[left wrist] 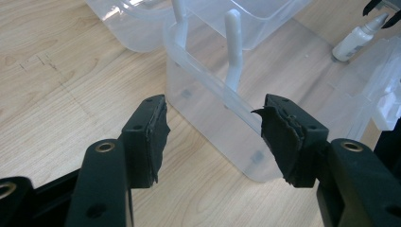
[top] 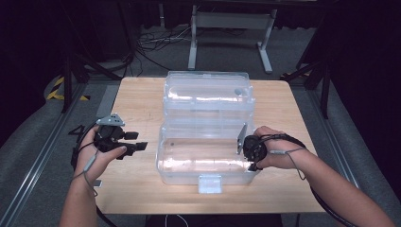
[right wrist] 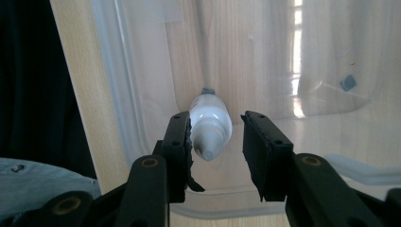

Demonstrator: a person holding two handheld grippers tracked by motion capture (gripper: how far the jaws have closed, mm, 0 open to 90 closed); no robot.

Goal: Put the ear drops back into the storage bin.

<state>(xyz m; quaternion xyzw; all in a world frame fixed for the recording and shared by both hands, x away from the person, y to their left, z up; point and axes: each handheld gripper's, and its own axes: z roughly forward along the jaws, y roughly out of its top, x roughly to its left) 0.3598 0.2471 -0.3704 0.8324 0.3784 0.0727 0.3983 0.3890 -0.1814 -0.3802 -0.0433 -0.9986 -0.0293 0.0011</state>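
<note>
A clear plastic box (top: 163, 158) stands with its lid back in the middle of the wooden table (top: 137, 101). My right gripper (top: 253, 161) reaches down into the box's right end. A small white bottle (right wrist: 210, 125) lies between its jaws on the box floor. The bottle rests against the left pad, and a gap separates it from the right pad, so the right gripper (right wrist: 217, 137) is open. My left gripper (top: 138, 144) hovers left of the box, open and holding nothing. In the left gripper view the left gripper (left wrist: 213, 135) faces the box's corner (left wrist: 213, 113), with the bottle (left wrist: 354, 40) far off.
The box's lid (top: 208, 90) lies open toward the far side, and an inner tray hangs on white arms (left wrist: 234, 42). A latch (top: 210, 183) sticks out at the box's front. Bare wood flanks the box. Beyond the table stand a metal frame (top: 231, 21) and floor cables.
</note>
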